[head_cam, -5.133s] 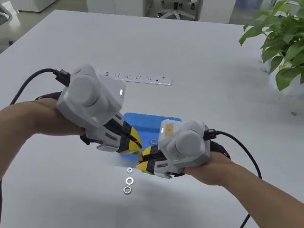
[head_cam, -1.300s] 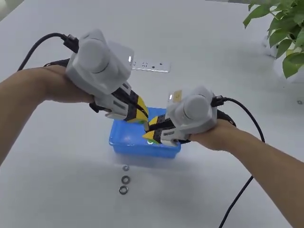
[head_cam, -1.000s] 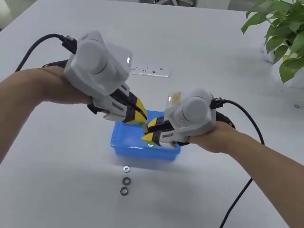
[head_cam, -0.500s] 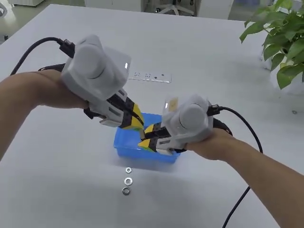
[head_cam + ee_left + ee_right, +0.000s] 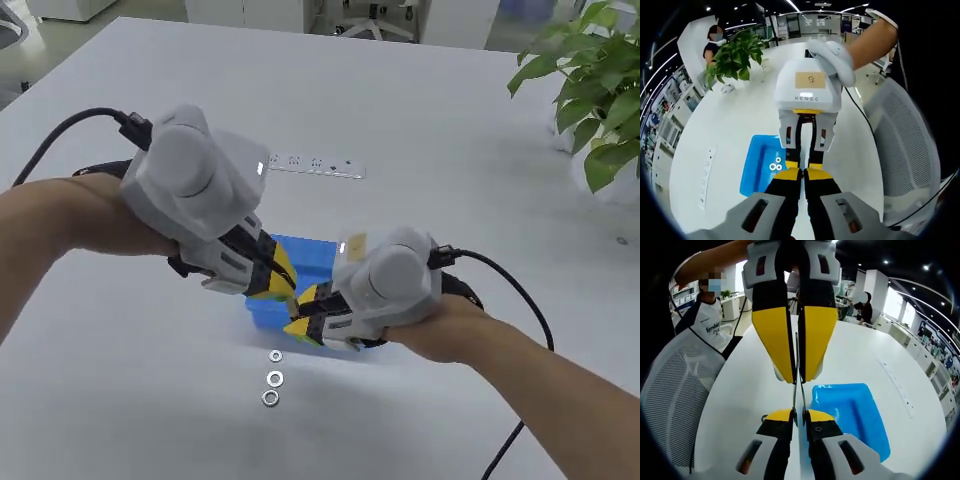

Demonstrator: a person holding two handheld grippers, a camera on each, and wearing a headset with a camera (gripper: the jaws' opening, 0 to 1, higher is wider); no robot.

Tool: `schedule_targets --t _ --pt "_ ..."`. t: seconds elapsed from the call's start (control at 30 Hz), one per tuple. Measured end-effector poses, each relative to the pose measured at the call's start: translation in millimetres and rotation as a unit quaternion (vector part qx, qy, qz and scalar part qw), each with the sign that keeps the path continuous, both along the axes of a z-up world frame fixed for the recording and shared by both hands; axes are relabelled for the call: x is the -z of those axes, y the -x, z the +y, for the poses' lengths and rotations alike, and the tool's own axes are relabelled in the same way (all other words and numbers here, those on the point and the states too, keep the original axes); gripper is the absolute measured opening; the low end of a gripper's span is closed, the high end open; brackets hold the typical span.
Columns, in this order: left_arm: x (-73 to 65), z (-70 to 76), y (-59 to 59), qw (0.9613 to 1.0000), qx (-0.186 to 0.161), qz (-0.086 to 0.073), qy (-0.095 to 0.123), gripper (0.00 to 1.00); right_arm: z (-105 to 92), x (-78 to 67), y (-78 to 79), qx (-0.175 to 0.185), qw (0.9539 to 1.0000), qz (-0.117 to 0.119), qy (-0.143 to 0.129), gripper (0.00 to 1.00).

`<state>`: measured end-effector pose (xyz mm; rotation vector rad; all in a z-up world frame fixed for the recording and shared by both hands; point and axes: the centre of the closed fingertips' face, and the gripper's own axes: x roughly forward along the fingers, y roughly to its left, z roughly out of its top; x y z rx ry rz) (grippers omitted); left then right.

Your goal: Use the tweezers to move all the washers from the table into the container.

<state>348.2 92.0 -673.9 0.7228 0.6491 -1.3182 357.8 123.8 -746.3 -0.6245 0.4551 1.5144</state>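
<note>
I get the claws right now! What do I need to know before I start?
Left claw: shut on the tweezers.
Right claw: shut on the tweezers too, nose to nose with the left claw, at the near side of the blue container.
Done: three washers seem to lie in the container.
Left: a row of three washers lies on the table just in front of the container. I cannot tell if the tweezers carry one.

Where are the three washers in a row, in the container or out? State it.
Out. The three washers lie on the white table in front of the blue container, apart from its wall.
</note>
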Motion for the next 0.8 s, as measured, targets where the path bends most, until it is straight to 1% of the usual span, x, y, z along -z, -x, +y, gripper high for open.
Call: schedule_targets --t 0.17,0.27,0.53,0.8 --pt "6.5 1.0 10.5 1.0 0.0 0.007 -0.004 0.06 2.1 7.0 13.0 -0.007 0.9999 0.008 0.001 0.12" --pt "10.6 1.7 15.9 0.9999 0.0 0.009 -0.006 0.06 3.2 11.2 17.9 -0.009 0.9999 0.011 0.003 0.12" --pt "19.3 4.5 27.6 0.9998 -0.001 0.019 -0.009 0.06 5.8 20.0 32.1 -0.016 0.9996 0.021 0.004 0.12" --pt "26.1 7.3 38.2 0.9995 -0.006 0.028 -0.009 0.06 9.3 26.8 42.6 -0.024 0.9994 0.026 0.005 0.12"
